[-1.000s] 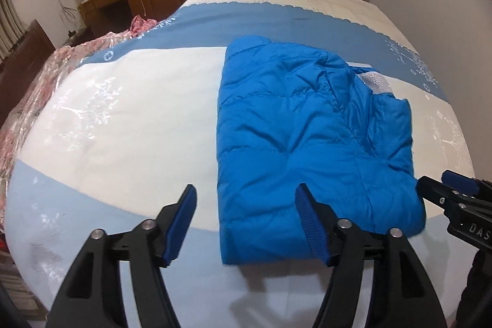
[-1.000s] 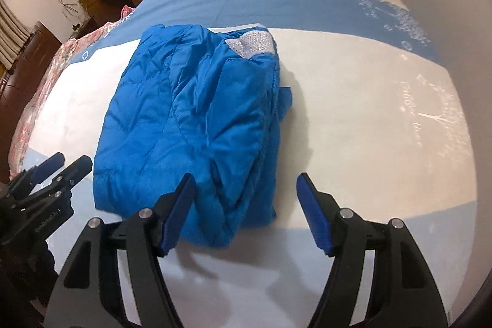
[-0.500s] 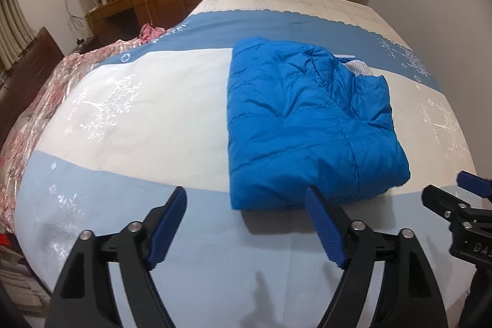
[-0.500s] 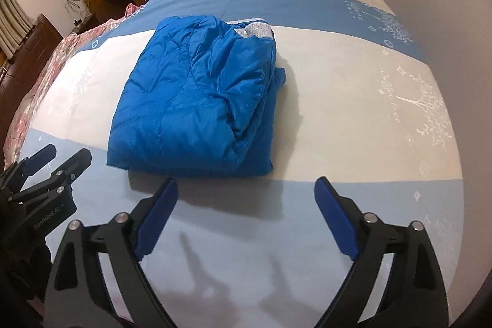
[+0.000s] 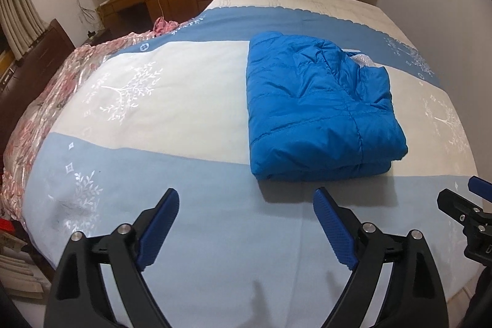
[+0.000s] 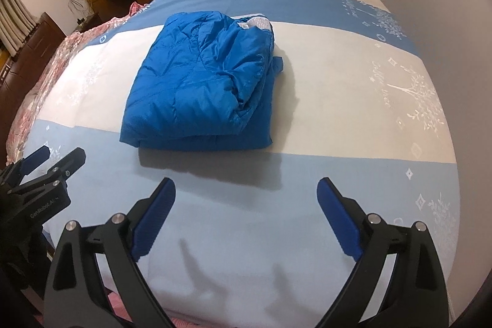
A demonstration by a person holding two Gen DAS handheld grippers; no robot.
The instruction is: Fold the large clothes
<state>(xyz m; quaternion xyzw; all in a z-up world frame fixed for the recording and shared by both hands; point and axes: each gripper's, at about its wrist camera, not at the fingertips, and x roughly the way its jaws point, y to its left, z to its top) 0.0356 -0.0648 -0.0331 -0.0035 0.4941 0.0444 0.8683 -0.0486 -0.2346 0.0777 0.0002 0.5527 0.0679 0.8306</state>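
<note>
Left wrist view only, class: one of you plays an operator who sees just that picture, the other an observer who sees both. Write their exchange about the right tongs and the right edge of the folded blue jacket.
Operator: I see only the tips of the right tongs. Are they holding anything?
Observer: No. The right tongs stand wide open, having just been opening, with nothing between them and only bedspread below.
Operator: Is the jacket's right edge tidy?
Observer: Not quite. A small blue tab sticks out from the blue jacket on that side, lying on the bedspread's white band.
</note>
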